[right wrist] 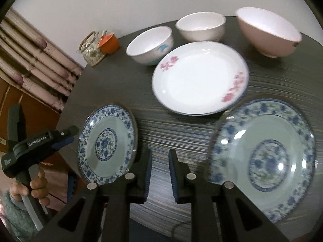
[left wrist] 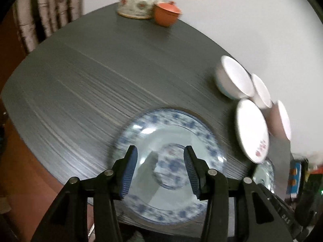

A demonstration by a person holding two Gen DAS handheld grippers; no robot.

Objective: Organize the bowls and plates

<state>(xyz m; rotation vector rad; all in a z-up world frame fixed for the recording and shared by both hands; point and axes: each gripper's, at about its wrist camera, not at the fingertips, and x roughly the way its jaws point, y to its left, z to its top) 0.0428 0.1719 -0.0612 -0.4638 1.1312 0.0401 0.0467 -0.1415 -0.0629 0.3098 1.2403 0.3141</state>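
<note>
A small blue-patterned plate (left wrist: 167, 161) (right wrist: 107, 143) lies flat near the table's front left edge. My left gripper (left wrist: 160, 171) (right wrist: 69, 136) hovers over its near rim, open, with nothing between its blue pads. A second, larger blue-patterned plate (right wrist: 264, 157) (left wrist: 264, 173) lies at the front right. My right gripper (right wrist: 160, 175) hangs above bare table between the two plates, its jaws a narrow gap apart and empty. Behind them sits a white plate with pink flowers (right wrist: 199, 78) (left wrist: 252, 129). Beyond it stand a white bowl with a blue mark (right wrist: 150, 45), a plain white bowl (right wrist: 201, 29) and a pink bowl (right wrist: 268, 34).
The dark grey wood-grain table (left wrist: 80, 80) has a patterned teapot (left wrist: 137, 0) (right wrist: 91, 48) and an orange cup (left wrist: 166, 13) (right wrist: 109, 42) at its far corner. A curtain (right wrist: 40, 60) hangs at the left. A person's hand (right wrist: 36, 187) grips the left gripper's handle.
</note>
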